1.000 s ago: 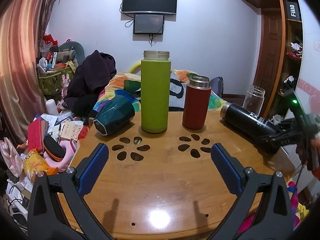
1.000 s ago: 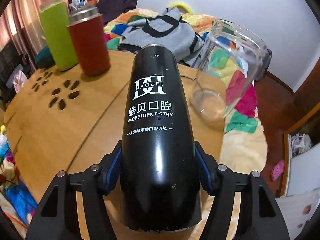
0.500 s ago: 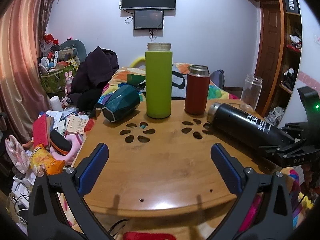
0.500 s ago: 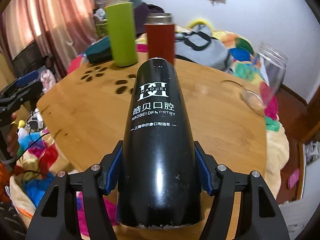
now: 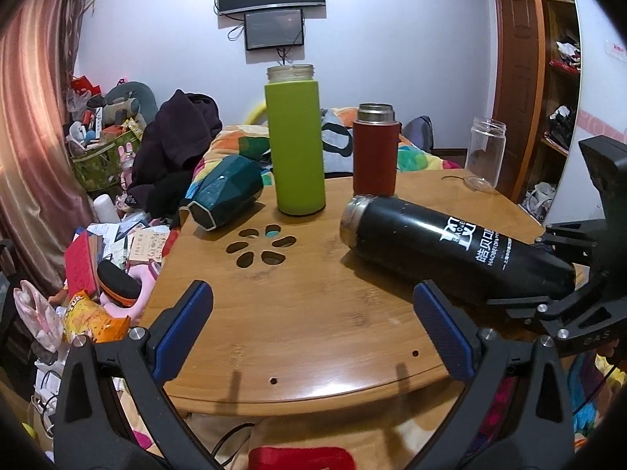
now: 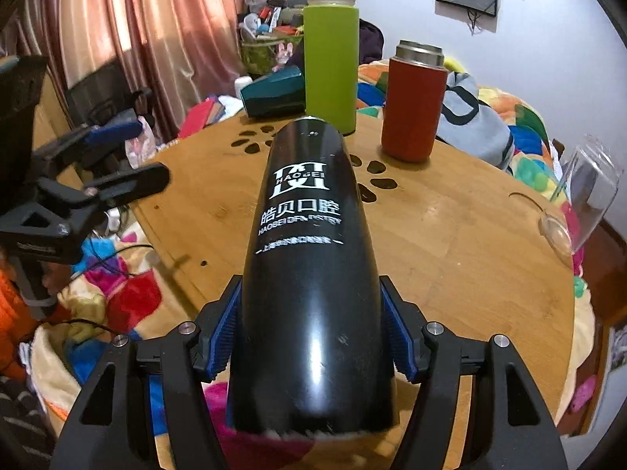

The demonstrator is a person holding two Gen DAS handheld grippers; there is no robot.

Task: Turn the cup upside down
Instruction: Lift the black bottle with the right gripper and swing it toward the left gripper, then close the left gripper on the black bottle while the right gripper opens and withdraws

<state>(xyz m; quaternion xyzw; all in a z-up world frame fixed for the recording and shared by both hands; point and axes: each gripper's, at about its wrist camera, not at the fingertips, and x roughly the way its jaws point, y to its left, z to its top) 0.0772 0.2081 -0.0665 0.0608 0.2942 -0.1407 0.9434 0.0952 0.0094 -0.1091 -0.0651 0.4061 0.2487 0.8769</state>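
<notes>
Starting at the left, a dark teal faceted cup lies on its side at the far-left edge of the round wooden table, mouth toward the camera. The left gripper hovers over the near table edge, blue pads spread wide, holding nothing. Behind centre stand a tall green bottle and, just beside it, a shorter red flask, both upright. Further right, the black cup is held roughly horizontal above the table, steel mouth pointing leftward in the left wrist view; the right gripper pinches its base end. A clear glass jar stands at the far-right edge.
</notes>
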